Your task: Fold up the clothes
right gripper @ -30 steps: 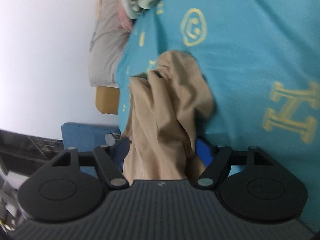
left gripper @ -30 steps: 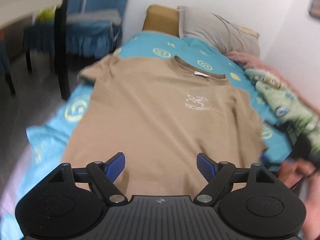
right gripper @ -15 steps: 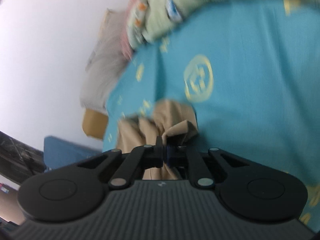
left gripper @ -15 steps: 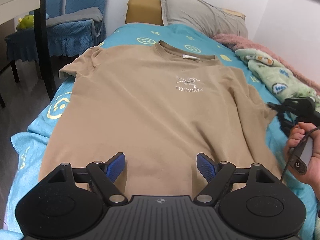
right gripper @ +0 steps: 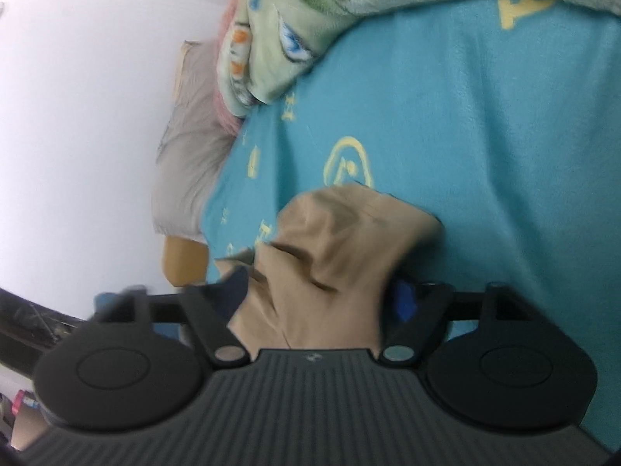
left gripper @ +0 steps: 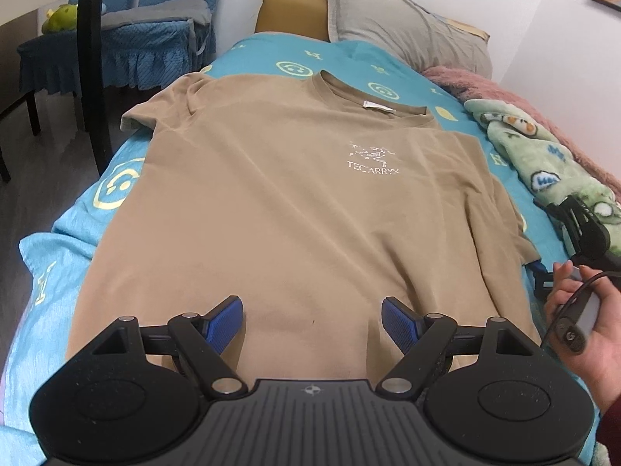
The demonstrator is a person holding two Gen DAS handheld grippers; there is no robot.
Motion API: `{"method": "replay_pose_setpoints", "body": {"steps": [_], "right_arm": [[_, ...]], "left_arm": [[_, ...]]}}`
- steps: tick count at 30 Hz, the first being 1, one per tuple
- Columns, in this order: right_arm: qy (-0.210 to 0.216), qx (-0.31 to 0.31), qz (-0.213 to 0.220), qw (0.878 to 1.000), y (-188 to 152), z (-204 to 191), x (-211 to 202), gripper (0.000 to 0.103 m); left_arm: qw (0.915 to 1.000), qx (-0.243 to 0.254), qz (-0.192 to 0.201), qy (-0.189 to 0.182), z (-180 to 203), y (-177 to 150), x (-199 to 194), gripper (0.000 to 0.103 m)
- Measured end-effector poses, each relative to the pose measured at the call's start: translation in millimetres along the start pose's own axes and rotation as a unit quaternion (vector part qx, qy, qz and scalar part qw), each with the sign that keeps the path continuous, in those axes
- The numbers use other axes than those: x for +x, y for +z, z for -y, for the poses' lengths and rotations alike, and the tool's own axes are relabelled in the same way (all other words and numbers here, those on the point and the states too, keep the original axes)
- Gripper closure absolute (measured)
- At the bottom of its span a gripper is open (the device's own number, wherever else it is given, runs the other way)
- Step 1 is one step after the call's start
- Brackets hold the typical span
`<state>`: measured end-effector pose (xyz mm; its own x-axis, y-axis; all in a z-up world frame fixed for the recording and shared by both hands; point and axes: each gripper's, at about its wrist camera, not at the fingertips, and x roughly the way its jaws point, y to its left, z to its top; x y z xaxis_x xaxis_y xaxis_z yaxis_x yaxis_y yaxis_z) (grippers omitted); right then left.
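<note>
Left gripper (left gripper: 312,320): jaws spread wide with nothing between them, poised over the bottom hem of the tan T-shirt (left gripper: 295,202).
Right gripper (right gripper: 318,291): jaws opening, a bunched sleeve of the shirt lying between the blue pads; the frame is blurred, so whether the cloth touches either pad is unclear.
Right hand (left gripper: 582,318): in the left wrist view at about 4 o'clock, wrapped round the gripper's handle at the shirt's right edge, a dark red sleeve at the wrist.
T-shirt: spread flat and face up along the blue bedspread (left gripper: 116,190), collar toward 12 o'clock, white chest logo right of centre, one sleeve hanging over the bed's edge at about 10 o'clock.
Green blanket (left gripper: 543,163): heaped along the bed's side at 2 o'clock, beside a pink throw (left gripper: 504,93).
Grey pillow (left gripper: 403,27): at the head of the bed, at 1 o'clock, against the white wall.
Blue-covered chair (left gripper: 147,35): off the bed at 10 o'clock.
</note>
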<state>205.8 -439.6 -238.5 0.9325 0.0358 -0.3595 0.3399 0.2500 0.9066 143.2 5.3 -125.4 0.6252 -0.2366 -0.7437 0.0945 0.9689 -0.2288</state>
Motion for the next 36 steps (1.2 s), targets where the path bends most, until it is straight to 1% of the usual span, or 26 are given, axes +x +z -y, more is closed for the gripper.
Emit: {"method": "replay_pose_setpoints", "body": {"steps": [5, 8, 10, 12, 13, 14, 15, 16, 17, 18, 19, 20, 22, 23, 27, 29, 32, 36], "right_arm": [[0.034, -0.019, 0.007, 0.999, 5, 6, 12, 0.025], [0.053, -0.028, 0.003, 0.998, 8, 5, 24, 0.026], [0.058, -0.039, -0.005, 0.998, 10, 0, 33, 0.026], [0.048, -0.063, -0.013, 0.997, 9, -9, 45, 0.025], [0.038, -0.075, -0.017, 0.996, 10, -15, 51, 0.026], [0.031, -0.076, -0.017, 0.997, 12, -17, 56, 0.030], [0.023, -0.074, -0.017, 0.997, 15, -20, 60, 0.039], [0.017, -0.063, -0.017, 0.998, 18, -18, 63, 0.045], [0.011, -0.051, -0.018, 0.998, 22, -16, 66, 0.065], [0.005, -0.054, -0.020, 0.998, 25, -15, 66, 0.089], [-0.002, -0.061, -0.022, 0.998, 27, -15, 67, 0.093], [-0.008, -0.067, -0.025, 0.997, 30, -15, 67, 0.094], [-0.009, -0.117, -0.009, 0.993, 33, -25, 57, 0.095], [-0.009, -0.139, 0.004, 0.990, 36, -31, 52, 0.096], [-0.023, -0.176, 0.073, 0.981, 57, -46, 25, 0.096], [-0.042, -0.204, 0.094, 0.973, 65, -53, 15, 0.096], [-0.080, -0.254, 0.094, 0.959, 65, -67, 11, 0.096], [-0.106, -0.315, 0.099, 0.938, 50, -99, 8, 0.096]], "left_arm": [[1.0000, -0.001, -0.005, 0.001, -1, -1, 4, 0.022], [0.9999, 0.001, -0.011, 0.004, -1, -3, 9, 0.022], [0.9999, 0.006, -0.011, 0.005, 1, -2, 11, 0.022], [0.9999, 0.009, -0.010, 0.003, 3, -1, 13, 0.022], [0.9999, 0.009, -0.009, 0.001, 3, 1, 15, 0.022], [0.9999, 0.010, -0.009, 0.000, 4, 2, 16, 0.022], [0.9999, 0.012, -0.008, 0.000, 6, 3, 17, 0.022], [0.9999, 0.014, -0.008, 0.002, 7, 3, 19, 0.022], [0.9998, 0.016, -0.008, 0.003, 8, 4, 20, 0.022], [0.9998, 0.017, -0.009, 0.005, 9, 4, 22, 0.022], [0.9998, 0.018, -0.010, 0.006, 10, 5, 24, 0.022], [0.9997, 0.018, -0.011, 0.007, 11, 5, 25, 0.022], [0.9997, 0.020, -0.013, 0.010, 13, 5, 27, 0.022], [0.9996, 0.021, -0.013, 0.011, 13, 5, 27, 0.022], [0.9997, 0.022, -0.010, 0.007, 15, 6, 25, 0.022], [0.9997, 0.022, -0.006, 0.007, 14, 6, 22, 0.022], [0.9998, 0.020, -0.002, 0.005, 12, 8, 18, 0.022], [0.9995, 0.028, 0.010, 0.011, 12, 12, 10, 0.022]]}}
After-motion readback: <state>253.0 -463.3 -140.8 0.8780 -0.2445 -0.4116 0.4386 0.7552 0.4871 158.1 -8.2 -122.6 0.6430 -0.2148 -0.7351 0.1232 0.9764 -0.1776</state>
